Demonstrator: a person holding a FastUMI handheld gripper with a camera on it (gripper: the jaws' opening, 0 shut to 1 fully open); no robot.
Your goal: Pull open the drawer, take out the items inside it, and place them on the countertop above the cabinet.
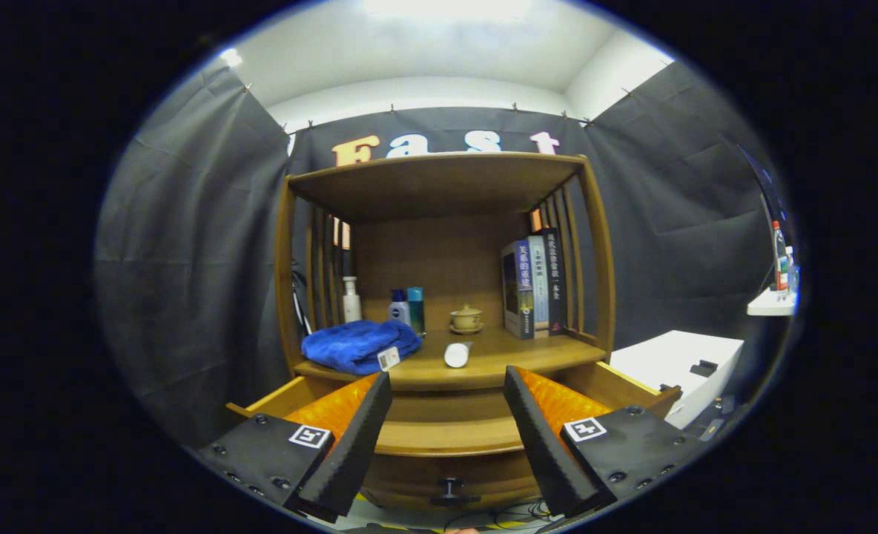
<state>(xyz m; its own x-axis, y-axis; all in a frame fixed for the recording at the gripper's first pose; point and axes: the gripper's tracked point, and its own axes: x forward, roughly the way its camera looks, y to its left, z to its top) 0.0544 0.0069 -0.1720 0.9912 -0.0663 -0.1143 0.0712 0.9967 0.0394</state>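
Drawer (446,434) pulled out below the countertop (498,356); tongs (448,386) spread wide above its front edge.

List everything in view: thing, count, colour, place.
cabinet: 1, wooden, against the cloth wall
drawer: 1, wooden, pulled open below the countertop
towel: 1, blue, countertop left
white cylinder: 1, lying on the countertop front
bottles: 3, white, white-blue, teal, at the back
lidded cup: 1, tan, on a saucer
books: 3, upright, right side
white box: 1, right of the cabinet
gripper: 1, black-orange, open, fingers over the drawer
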